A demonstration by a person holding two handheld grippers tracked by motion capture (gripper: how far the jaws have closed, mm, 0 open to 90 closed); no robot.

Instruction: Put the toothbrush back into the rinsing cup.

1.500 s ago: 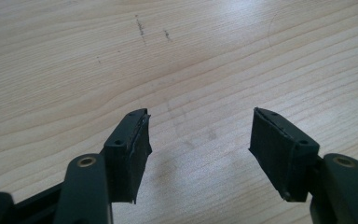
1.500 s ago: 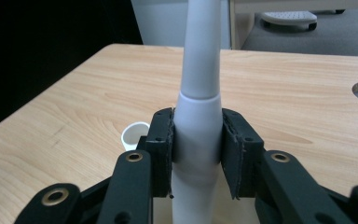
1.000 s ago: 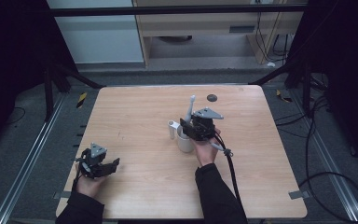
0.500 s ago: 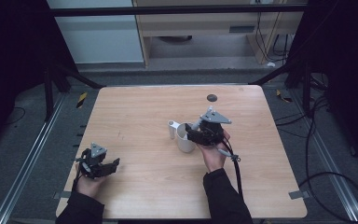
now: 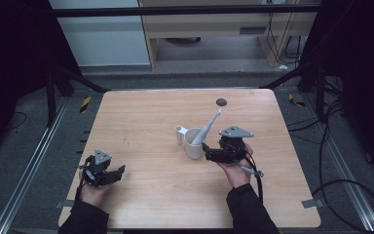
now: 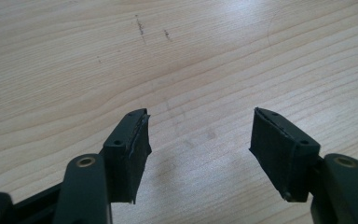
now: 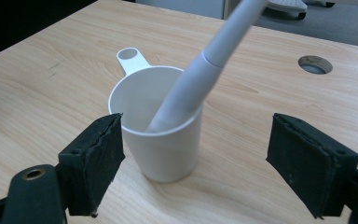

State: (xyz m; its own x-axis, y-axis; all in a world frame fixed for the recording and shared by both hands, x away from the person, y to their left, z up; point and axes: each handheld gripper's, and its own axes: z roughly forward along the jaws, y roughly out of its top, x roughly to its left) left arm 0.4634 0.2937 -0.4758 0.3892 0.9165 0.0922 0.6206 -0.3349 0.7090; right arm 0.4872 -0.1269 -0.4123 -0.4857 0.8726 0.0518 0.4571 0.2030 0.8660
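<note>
Right gripper (image 7: pixel 193 154) jaws spread wide, nothing between them, the white cup (image 7: pixel 161 130) standing just ahead at frame centre with a white stick (image 7: pixel 200 70) leaning out toward the upper right; left gripper (image 6: pixel 198 144) jaws also spread, over bare wooden table (image 6: pixel 214 56)

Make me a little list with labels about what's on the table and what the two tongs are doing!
table: light wood, round hole near far edge
cup: white, upright, handle tab with a hole
stick: white, leaning in the cup, top end pointing away
right tongs: open, cup just ahead of them, nothing gripped
left tongs: open, nothing between them, over bare wood
</note>
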